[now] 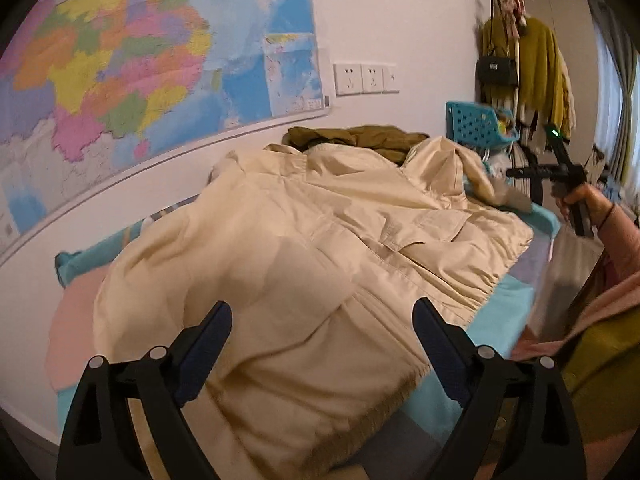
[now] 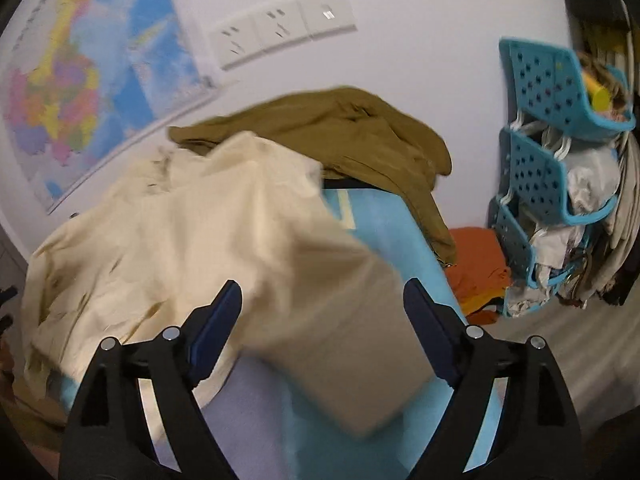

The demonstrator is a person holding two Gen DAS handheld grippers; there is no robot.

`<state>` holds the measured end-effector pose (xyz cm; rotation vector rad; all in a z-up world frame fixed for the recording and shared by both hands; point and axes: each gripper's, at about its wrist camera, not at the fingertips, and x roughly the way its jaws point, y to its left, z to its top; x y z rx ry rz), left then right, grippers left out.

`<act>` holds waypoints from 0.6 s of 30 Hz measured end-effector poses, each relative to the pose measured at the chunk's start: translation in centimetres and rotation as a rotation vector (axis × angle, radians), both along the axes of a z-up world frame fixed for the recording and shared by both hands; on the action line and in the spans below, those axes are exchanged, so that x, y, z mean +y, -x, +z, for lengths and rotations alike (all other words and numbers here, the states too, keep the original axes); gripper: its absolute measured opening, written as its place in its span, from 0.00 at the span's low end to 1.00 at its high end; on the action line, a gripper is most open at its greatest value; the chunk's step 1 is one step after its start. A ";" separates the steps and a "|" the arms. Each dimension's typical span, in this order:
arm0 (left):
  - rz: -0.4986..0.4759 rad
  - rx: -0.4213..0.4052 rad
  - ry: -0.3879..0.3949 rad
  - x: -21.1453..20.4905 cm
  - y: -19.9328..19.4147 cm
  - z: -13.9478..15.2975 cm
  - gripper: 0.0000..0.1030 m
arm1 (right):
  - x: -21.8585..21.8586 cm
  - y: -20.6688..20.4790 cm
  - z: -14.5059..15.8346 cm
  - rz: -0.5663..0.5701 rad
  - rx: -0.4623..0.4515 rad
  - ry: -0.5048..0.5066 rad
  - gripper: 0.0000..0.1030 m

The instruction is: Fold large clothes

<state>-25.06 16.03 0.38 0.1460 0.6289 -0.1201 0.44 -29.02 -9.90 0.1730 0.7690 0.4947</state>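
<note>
A large coloured map (image 1: 152, 60) hung on the white wall (image 1: 400, 20) behind the bed (image 1: 516, 300), its lower edge just above the bed's far side. Three white wall sockets (image 1: 366, 79) sat in a row to the right of the map. Beyond the bed's far right corner stood a stack of blue perforated baskets (image 2: 536, 184) stuffed with cloth. An orange cloth (image 2: 478, 264) lay low beside the baskets. A black handbag (image 1: 497, 67) and mustard-yellow garments (image 1: 540, 68) hung further right.
</note>
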 end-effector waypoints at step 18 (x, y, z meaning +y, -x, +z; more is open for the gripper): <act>-0.131 0.109 0.042 -2.0 -11.1 -0.2 0.86 | 0.0 0.9 14.8 0.359 -0.150 -0.178 0.02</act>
